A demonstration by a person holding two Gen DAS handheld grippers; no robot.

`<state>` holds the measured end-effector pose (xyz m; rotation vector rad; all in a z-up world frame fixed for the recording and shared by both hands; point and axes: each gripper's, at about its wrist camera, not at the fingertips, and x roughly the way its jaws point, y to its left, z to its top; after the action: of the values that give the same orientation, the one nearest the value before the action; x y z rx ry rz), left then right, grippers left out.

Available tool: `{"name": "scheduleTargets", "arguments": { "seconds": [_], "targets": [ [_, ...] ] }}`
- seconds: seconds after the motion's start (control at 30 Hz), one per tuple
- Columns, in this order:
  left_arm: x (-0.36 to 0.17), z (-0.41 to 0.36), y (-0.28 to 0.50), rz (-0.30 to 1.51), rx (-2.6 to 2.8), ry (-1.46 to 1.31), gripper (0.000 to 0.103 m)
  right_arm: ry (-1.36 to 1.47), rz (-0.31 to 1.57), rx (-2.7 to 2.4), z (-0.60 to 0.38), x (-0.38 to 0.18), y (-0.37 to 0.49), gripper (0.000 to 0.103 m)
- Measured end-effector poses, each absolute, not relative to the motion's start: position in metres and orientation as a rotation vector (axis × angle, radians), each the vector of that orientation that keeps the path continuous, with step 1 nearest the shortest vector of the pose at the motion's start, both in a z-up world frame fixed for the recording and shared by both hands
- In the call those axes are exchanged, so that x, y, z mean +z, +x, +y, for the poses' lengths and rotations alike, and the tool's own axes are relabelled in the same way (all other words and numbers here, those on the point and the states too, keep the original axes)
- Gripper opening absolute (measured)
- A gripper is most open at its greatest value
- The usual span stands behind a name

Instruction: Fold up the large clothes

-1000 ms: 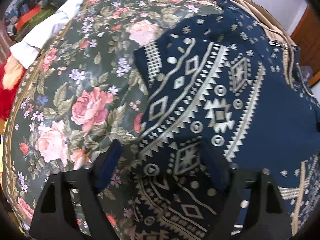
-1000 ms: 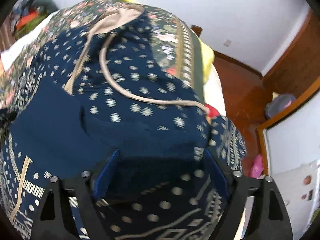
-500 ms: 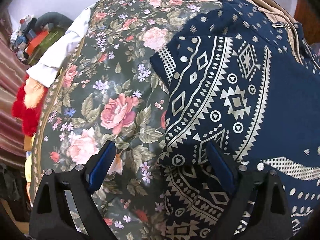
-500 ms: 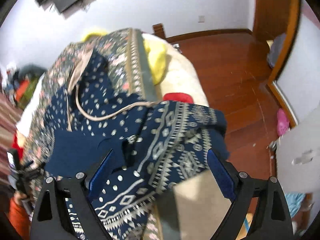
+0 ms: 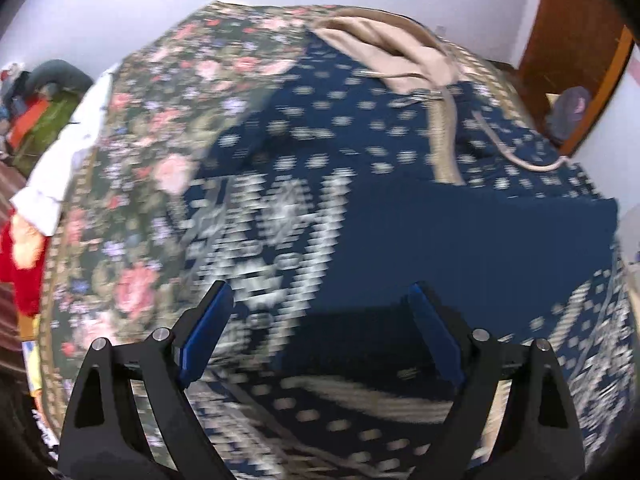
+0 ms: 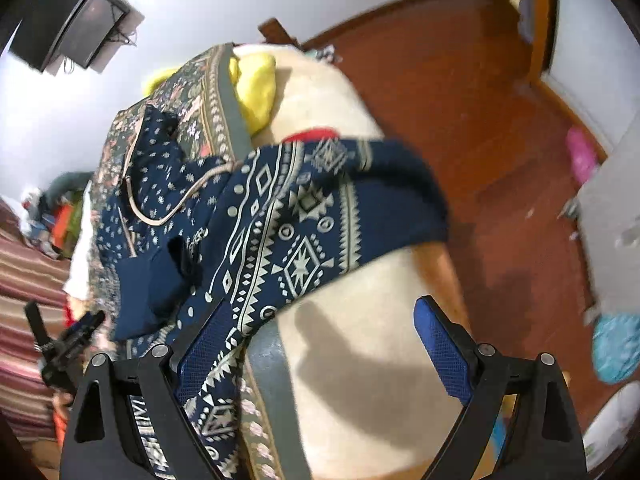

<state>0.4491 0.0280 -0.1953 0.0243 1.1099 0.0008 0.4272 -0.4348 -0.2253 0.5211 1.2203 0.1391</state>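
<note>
A large navy hooded garment with white geometric bands, white dots and a beige hood lining lies spread on a floral bedspread. The left wrist view is blurred by motion. My left gripper is open above the garment's lower part, holding nothing. In the right wrist view one patterned sleeve lies out across the bed's right edge. My right gripper is open and empty above that edge, with the sleeve beside its left finger. The left gripper shows small at the far left.
The bed's cream mattress side drops to a red-brown wooden floor. A yellow cloth lies at the bed's far corner. White and red fabrics lie beside the bed's left edge. A wooden door stands at the back right.
My right gripper has pulled back from the garment and swung right to the bed's edge, where the sleeve now lies. My left gripper has risen and swung right, fast enough to blur.
</note>
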Motion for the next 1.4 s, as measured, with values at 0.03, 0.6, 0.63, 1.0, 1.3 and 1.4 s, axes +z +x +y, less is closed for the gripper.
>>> {"name": "scheduleTargets", "arguments": {
  "seconds": [0.03,0.6,0.63,1.0,1.3,1.4],
  "targets": [
    [-0.197,0.021,0.452,1.118,-0.013,0.016,0.090,0.546,1.233,0.149,-0.435,-0.232,0.430,0.091],
    [-0.233,-0.011,0.488,1.172,-0.099,-0.104,0.090,0.720,1.172,0.039,-0.447,-0.282,0.479,0.032],
    [-0.233,-0.011,0.488,1.171,-0.101,-0.108,0.090,0.715,1.164,0.034,-0.448,-0.281,0.479,0.023],
    [-0.214,-0.001,0.471,1.139,-0.080,-0.046,0.090,0.537,0.946,0.121,-0.412,-0.184,0.468,0.008],
    [-0.173,0.035,0.439,1.043,-0.062,-0.078,0.090,0.340,0.824,0.362,-0.292,-0.099,0.453,0.008],
    [-0.163,0.051,0.428,1.030,-0.067,-0.110,0.090,0.292,0.855,0.412,-0.251,-0.108,0.453,0.008]
  ]
}}
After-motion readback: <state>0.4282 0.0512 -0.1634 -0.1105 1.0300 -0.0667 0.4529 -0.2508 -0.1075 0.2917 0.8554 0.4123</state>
